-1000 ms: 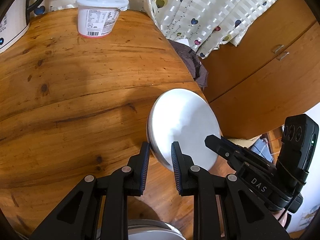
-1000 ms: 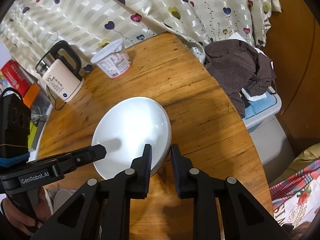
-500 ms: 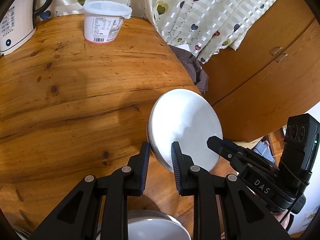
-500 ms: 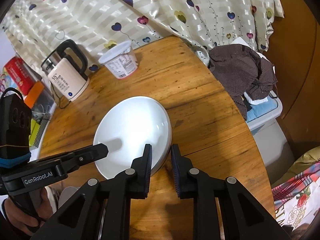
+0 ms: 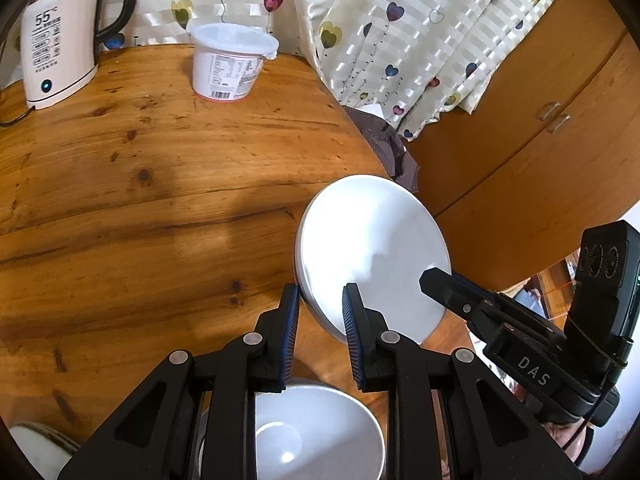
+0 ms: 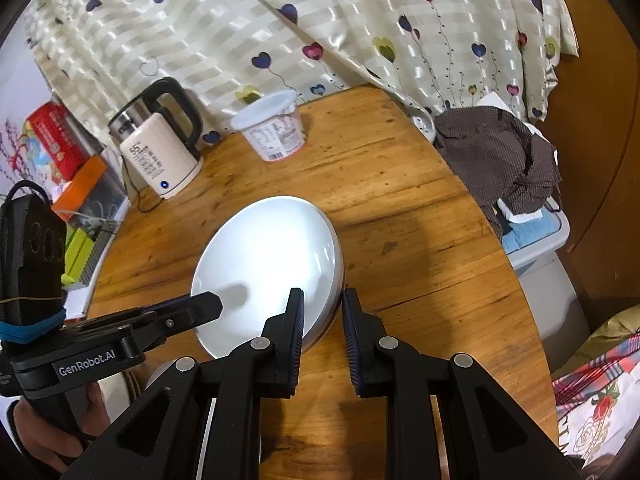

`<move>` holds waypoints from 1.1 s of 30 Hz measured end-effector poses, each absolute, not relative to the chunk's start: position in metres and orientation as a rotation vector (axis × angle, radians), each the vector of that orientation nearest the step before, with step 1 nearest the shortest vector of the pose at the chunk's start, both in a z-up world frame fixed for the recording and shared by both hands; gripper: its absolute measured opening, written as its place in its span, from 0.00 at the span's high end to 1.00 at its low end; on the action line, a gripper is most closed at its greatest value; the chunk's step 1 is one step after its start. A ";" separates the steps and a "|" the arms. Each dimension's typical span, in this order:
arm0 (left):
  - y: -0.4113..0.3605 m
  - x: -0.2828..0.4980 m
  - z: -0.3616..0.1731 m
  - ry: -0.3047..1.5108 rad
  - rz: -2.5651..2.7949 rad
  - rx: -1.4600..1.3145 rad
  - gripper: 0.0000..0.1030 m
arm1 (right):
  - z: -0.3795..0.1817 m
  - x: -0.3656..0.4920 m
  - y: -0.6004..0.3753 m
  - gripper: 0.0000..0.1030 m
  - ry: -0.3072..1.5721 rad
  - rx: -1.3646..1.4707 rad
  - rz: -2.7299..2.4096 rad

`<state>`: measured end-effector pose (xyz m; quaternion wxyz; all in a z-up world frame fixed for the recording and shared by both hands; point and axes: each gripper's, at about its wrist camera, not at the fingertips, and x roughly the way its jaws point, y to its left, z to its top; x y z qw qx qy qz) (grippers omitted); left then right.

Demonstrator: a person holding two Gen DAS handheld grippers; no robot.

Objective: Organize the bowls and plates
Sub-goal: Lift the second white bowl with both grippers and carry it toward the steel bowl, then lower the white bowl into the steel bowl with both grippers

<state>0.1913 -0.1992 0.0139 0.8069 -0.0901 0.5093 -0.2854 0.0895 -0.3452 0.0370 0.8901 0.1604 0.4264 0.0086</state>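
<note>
Both hand-held grippers clamp one white plate above the wooden tabletop: the left hand-held gripper and the right hand-held gripper on opposite rims. A white bowl sits below, seemingly on the tabletop.

kettle, tub far, table open

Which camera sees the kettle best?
The right wrist view. There the kettle shows whole: black handle, cream body with the number 55, its small blue light, and its cord, standing on the wooden table. The left wrist view catches it only at the top left corner, with its top cut off by the picture's edge.
</note>
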 end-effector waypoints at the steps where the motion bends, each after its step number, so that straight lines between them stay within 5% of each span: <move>1: -0.197 0.189 0.015 1.086 -0.609 -0.194 0.78 | 0.039 0.088 -0.343 0.82 0.882 0.329 0.020; 33: -0.149 0.133 0.052 0.980 -0.580 -0.213 0.78 | 0.077 0.043 -0.292 0.82 0.829 0.269 0.074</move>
